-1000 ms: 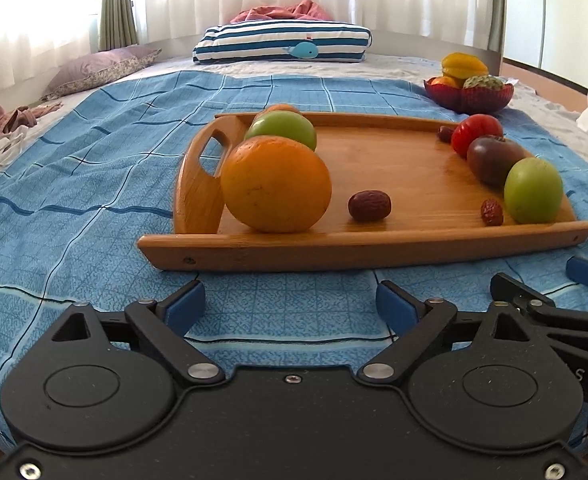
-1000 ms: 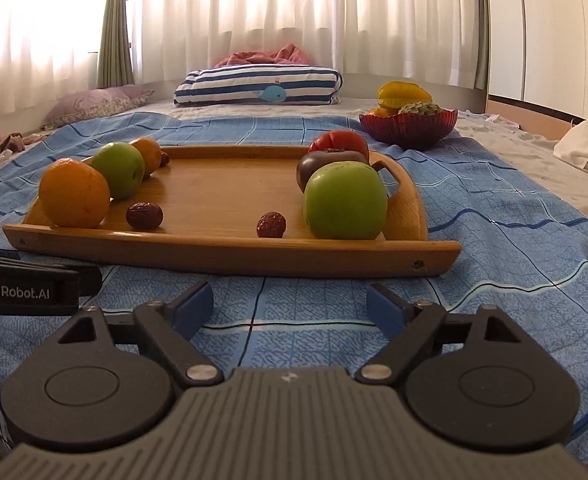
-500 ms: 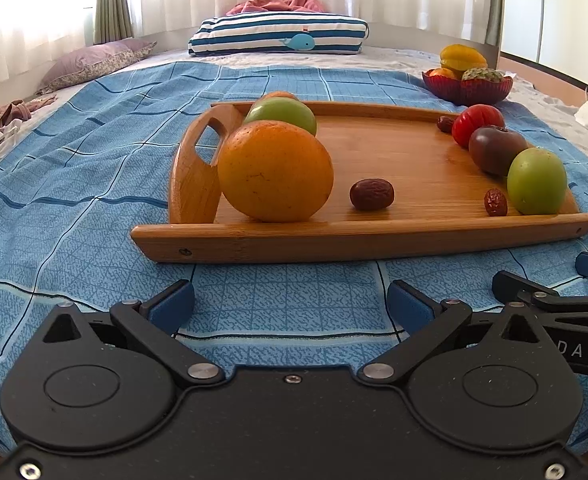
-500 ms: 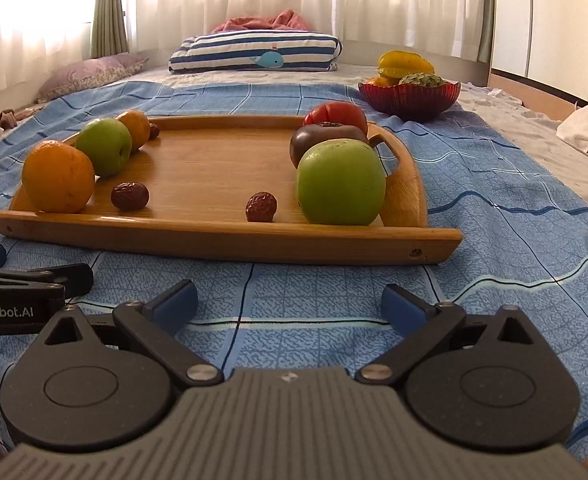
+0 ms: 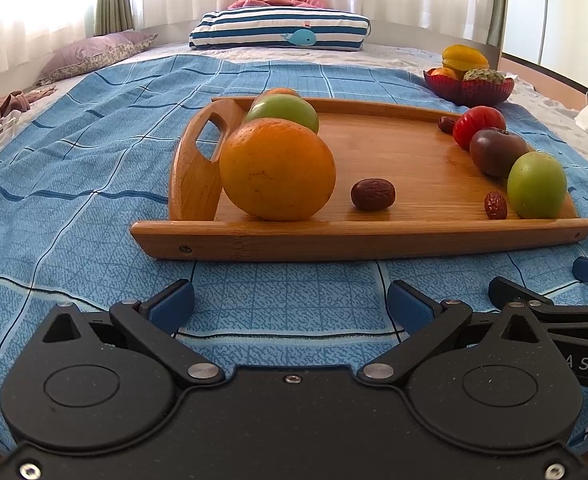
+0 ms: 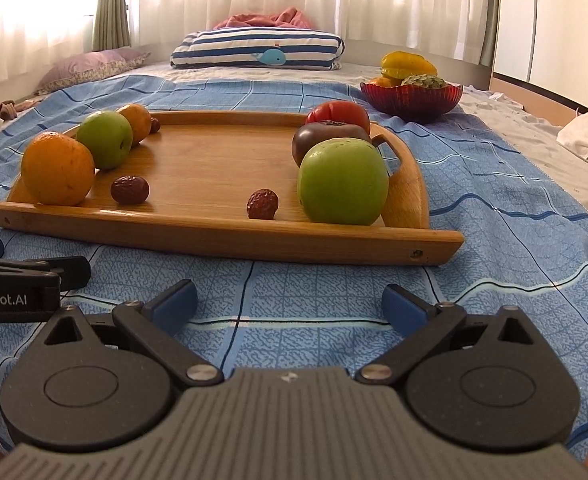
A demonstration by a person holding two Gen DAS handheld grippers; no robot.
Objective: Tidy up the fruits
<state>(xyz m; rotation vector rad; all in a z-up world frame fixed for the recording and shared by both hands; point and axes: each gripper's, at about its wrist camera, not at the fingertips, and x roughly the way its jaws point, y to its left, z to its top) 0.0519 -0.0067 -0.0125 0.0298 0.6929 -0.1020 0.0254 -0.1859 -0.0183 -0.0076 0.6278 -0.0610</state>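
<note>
- Left wrist view: we see the left gripper [image 5: 290, 304] low over the blue checked bedspread [image 5: 74, 184], jaws spread wide, nothing between them, blue pads clear of the cloth's fruit.
- The wooden tray [image 5: 358, 240] lies on the bed just beyond the jaws, its near rim facing us.
- On the tray's left end, against the handle [image 5: 198, 168]: a big orange [image 5: 277, 169] in front, a green apple [image 5: 284, 112] behind it, a smaller orange fruit mostly hidden behind that.
- A dark red date [image 5: 373, 194] sits just right of the big orange, apart from it.
- Right end: a second green apple [image 5: 537, 185] nearest, then a dark purple tomato [image 5: 496, 152], then a red tomato [image 5: 479, 125]; a small date [image 5: 495, 205] is just beside the near apple, another at the far corner.
- The red bowl [image 5: 468, 90] of fruit stands on the bed well beyond the tray, far right.
- Part of the right gripper shows at the right edge.
- Right wrist view: we see the right gripper [image 6: 289, 304] also low over the bedspread, jaws wide, holding nothing.
- Same tray [image 6: 230, 240] ahead; the green apple [image 6: 342, 181] by the right handle is closest, the two tomatoes lined up behind it, a wrinkled date [image 6: 262, 204] just left of it.
- Far left end: orange [image 6: 57, 168], apple, small orange in a row; a date [image 6: 129, 189] near the orange.
- The striped pillow [image 6: 254, 48] lies at the head of the bed.
</note>
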